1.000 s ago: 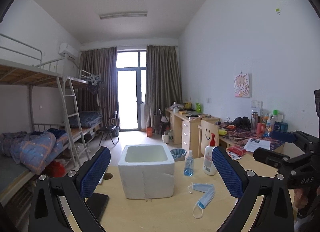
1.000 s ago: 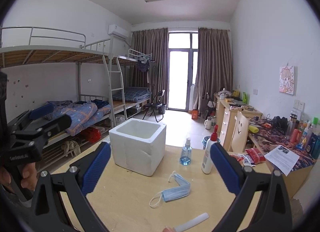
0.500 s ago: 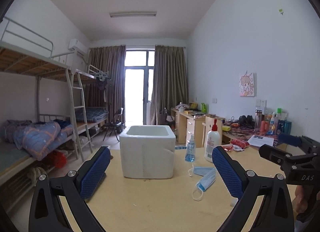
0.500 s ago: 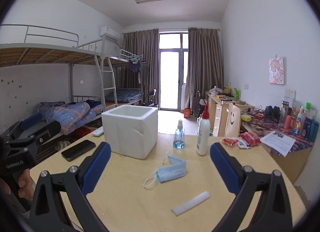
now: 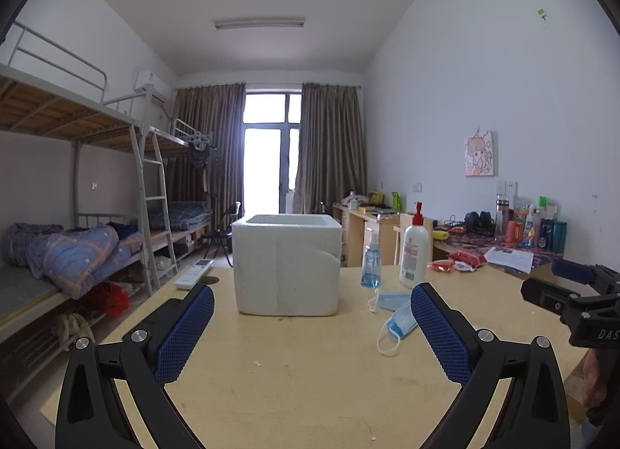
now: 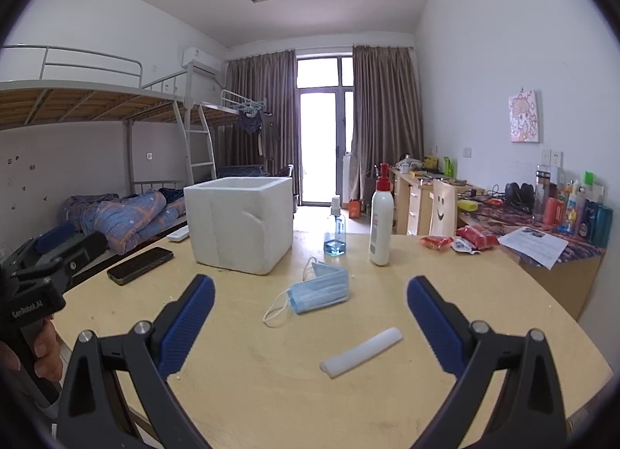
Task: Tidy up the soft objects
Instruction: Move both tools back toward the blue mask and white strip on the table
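Observation:
A blue face mask [image 6: 317,290] lies on the wooden table [image 6: 271,379], right of a white foam box [image 6: 238,224]; both also show in the left wrist view, the mask [image 5: 395,313] and the box [image 5: 286,265]. A white foam tube [image 6: 360,352] lies near the front. My right gripper [image 6: 310,329] is open and empty, above the table just short of the mask and tube. My left gripper [image 5: 312,332] is open and empty, in front of the box.
A spray bottle [image 6: 334,230] and a lotion bottle [image 6: 381,220] stand behind the mask. A black phone [image 6: 140,265] and a remote [image 5: 193,274] lie left of the box. Red snack packets [image 6: 474,238] lie at the right. Bunk beds stand at the left.
Both grippers have come down lower toward the table and nearer the box and mask. The foam tube has come fully into the right wrist view. Jaws stay open.

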{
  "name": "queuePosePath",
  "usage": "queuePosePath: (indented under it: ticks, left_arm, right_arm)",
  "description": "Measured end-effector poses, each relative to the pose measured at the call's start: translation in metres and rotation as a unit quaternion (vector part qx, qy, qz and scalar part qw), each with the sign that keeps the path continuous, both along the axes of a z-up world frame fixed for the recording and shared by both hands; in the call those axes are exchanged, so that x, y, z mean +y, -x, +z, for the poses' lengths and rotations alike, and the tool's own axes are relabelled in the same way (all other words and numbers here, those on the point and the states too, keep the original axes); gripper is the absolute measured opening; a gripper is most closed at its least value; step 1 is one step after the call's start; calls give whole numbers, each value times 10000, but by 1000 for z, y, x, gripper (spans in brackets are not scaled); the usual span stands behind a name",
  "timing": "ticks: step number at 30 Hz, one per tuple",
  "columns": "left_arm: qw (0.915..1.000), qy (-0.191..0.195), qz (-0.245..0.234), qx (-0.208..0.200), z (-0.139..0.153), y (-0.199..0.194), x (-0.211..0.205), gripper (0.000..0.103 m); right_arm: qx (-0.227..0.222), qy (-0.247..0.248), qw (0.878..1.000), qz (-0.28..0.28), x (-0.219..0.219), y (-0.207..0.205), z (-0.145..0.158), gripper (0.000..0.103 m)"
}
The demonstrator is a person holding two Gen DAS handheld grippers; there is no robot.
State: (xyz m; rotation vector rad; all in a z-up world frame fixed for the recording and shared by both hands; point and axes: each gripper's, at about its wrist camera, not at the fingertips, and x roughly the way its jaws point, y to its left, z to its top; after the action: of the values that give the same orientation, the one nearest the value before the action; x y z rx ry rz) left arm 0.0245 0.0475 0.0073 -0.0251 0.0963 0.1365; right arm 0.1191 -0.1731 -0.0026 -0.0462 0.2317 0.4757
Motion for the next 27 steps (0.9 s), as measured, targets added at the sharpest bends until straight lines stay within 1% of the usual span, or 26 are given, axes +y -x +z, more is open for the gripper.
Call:
queuePosePath:
  ticks: [7, 11, 13, 17, 20, 27]
  left_arm:
    - [9999, 42, -59, 73, -17, 2, -2, 102]
    - [9998, 10, -111, 151, -17, -1, -3, 102]
    - [9996, 96, -196, 197, -17, -4, -2, 102]
    - [9992, 288, -118, 252, -15, -9, 5, 102]
    - [9984, 396, -199, 360, -15, -15, 6, 102]
    - [9970, 250, -589, 425, -11, -29, -16, 102]
  right_arm:
    - [379, -131, 9992, 66, -4, -12, -17, 101]
    - [473, -119, 9988, 25, -5, -15, -22, 101]
    - [474, -110, 9988, 8, -5, -15, -22, 101]
    - [454, -88, 9989, -34, -7, -15, -21, 101]
    - [472, -108, 9988, -91, -13, -15, -21, 101]
    - [432, -269, 9979, -410, -37, -10, -19, 101]
